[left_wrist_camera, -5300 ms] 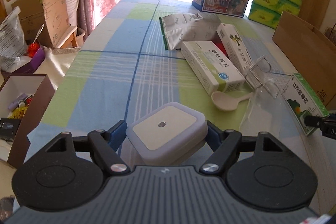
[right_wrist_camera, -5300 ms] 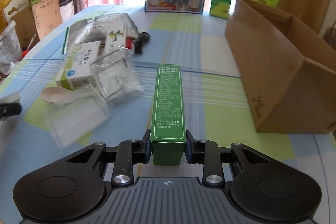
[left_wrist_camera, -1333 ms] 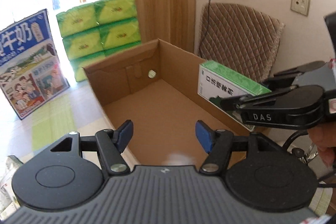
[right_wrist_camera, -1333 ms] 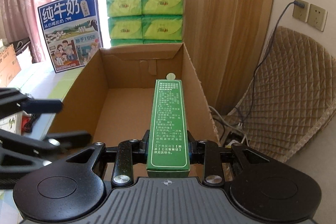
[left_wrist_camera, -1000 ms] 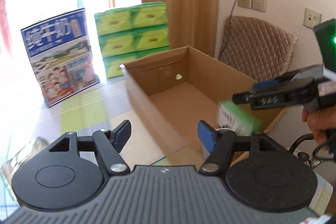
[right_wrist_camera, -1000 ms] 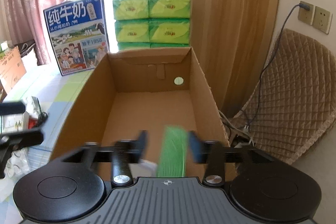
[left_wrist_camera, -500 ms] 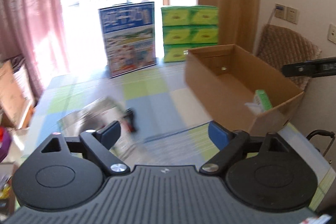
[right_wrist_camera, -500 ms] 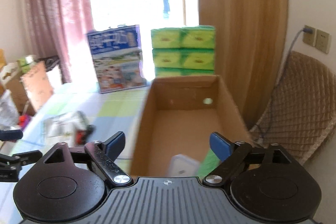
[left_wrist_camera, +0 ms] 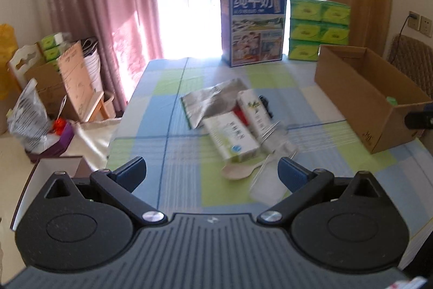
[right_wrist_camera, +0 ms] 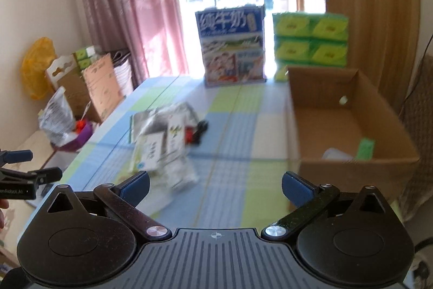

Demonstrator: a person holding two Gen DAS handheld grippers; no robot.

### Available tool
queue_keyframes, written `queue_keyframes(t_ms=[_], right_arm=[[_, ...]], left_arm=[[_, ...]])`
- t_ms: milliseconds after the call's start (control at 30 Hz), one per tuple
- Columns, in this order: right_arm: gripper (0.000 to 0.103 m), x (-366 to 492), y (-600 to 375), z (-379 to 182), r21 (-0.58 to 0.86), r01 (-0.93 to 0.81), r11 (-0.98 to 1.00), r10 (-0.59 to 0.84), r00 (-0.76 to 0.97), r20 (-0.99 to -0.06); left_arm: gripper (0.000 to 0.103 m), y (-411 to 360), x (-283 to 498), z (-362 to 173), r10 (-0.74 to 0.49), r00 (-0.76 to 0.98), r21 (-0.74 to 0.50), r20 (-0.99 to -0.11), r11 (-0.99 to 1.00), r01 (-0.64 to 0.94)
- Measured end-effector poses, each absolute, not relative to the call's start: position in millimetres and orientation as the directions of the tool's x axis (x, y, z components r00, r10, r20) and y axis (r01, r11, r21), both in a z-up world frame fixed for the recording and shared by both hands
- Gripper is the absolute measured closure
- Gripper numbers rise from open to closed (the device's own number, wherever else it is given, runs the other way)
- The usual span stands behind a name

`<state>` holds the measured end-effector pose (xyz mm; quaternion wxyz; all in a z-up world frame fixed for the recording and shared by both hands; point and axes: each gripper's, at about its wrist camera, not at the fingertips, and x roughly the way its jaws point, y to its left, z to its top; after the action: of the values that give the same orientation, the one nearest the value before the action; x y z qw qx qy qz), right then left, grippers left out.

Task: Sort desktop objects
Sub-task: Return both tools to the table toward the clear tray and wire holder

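Brown cardboard box, ahead-right of the spread, empty right gripper, already holds a green carton. White medicine boxes, beige spoon and clear containers remain ahead of the spread left gripper.

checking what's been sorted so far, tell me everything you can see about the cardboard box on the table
The cardboard box is plain brown corrugated card, rectangular, open-topped and upright. It rests on the checked tablecloth at the table's right side, in front of the stacked green packs. A small round hole pierces its far wall. Inside, near the front, lie a green carton and a pale, blurred item. No gripper touches it, and small dark print marks its outer front corner in the left wrist view.
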<state>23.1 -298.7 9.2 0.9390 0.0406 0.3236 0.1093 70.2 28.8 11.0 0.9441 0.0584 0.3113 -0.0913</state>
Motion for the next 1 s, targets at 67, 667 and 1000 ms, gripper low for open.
queue_keyframes(t_ms=[67, 667, 1000], right_arm=[[0.002, 21.3, -291.3, -0.1, 0.151, -0.189, 0.97, 0.242, 0.751, -0.614], [0.002, 33.5, -273.0, -45.2, 0.165, -0.208, 0.964, 0.265, 0.694, -0.67], [0.002, 50.3, -269.8, -57.0, 0.132, -0.238, 0.962, 0.263, 0.693, -0.672]], left_arm=[[0.001, 36.1, 64.8, 3.8, -0.136, 0.783, 0.046, -0.607, 0.978, 0.206], [0.001, 27.7, 77.7, -43.8, -0.21, 0.72, 0.013, -0.662, 0.957, 0.291], [0.001, 13.1, 97.1, -64.6, -0.265, 0.683, 0.022, -0.681, 0.924, 0.381]])
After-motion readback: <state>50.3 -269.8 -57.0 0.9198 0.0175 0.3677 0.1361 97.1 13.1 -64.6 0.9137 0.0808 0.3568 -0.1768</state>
